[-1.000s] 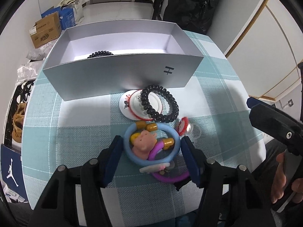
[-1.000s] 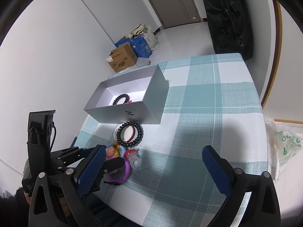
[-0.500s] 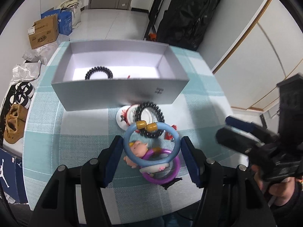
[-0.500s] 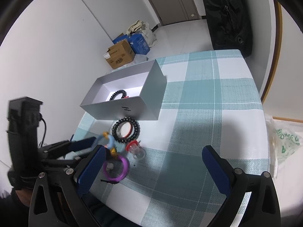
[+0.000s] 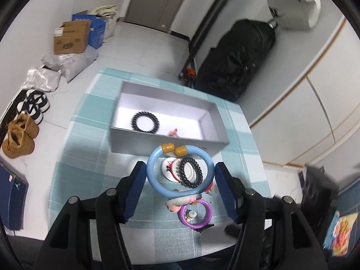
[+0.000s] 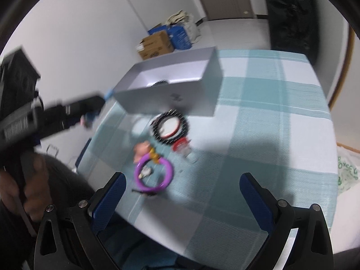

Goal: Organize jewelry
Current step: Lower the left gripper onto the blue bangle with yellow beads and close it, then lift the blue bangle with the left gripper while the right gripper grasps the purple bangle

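Between the blue pads of the left claw (image 5: pixel 180 186) sits the blue bangle (image 5: pixel 180 172), clamped across its width with its two yellow beads at the top, up off the table — that claw is grasping the bangle, no doubt about it. Straight ahead of the claw and lower down, the grey box (image 5: pixel 167 140) waits with its mouth open; a black bead bracelet (image 5: pixel 145 124) and a small red piece already lie inside. Under the claw, seen through the bangle's hoop, a second black bracelet (image 5: pixel 190 172) rests on a white disc (image 5: pixel 167 168) on the checked cloth (image 5: pixel 85 157). Closer to the claw's base lie a purple ring (image 5: pixel 195 213) and a small pink figure (image 5: pixel 174 204), both on the cloth. So the step in hand looks like the carry: bangle lifted, box not yet reached. Next move, by my reading, calls for pushing the claw forward past the box's near wall, getting the bangle over the open floor beside the bracelet already there, then letting go low enough that it doesn't bounce out. Over on the other side, the right claw (image 6: pixel 182 199) is released, jaws spread wide with nothing between them, hanging above the purple ring, with the left claw off to its left in a blur.
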A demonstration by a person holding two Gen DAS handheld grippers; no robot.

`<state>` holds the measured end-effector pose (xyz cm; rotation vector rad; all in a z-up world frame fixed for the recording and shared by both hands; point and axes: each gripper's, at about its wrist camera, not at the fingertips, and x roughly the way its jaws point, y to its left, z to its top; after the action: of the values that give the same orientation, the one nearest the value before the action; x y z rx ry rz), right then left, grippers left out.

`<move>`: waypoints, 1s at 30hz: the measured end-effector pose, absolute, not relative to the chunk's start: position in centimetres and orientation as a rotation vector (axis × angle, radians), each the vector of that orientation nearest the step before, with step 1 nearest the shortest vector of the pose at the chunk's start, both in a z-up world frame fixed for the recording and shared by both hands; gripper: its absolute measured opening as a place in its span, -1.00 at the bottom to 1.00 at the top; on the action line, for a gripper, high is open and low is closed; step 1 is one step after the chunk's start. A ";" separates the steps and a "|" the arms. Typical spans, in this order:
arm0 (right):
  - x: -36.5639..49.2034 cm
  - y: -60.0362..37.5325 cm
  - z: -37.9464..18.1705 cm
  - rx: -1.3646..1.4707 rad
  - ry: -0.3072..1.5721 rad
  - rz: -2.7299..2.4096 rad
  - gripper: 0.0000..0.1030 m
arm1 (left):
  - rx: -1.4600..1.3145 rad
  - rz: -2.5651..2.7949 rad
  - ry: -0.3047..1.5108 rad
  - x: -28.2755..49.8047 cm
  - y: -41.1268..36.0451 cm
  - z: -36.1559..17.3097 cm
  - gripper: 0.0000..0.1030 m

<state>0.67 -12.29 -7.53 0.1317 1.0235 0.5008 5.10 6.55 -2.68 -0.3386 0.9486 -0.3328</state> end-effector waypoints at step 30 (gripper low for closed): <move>-1.1 -4.9 -9.8 -0.315 0.909 0.468 0.00 | -0.352 -0.322 0.930 3.9 8.5 -2.5 0.12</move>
<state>-1.05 -4.89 -9.84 -0.3152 0.9094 0.4680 3.89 8.51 -2.51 -0.3524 0.9297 -0.3217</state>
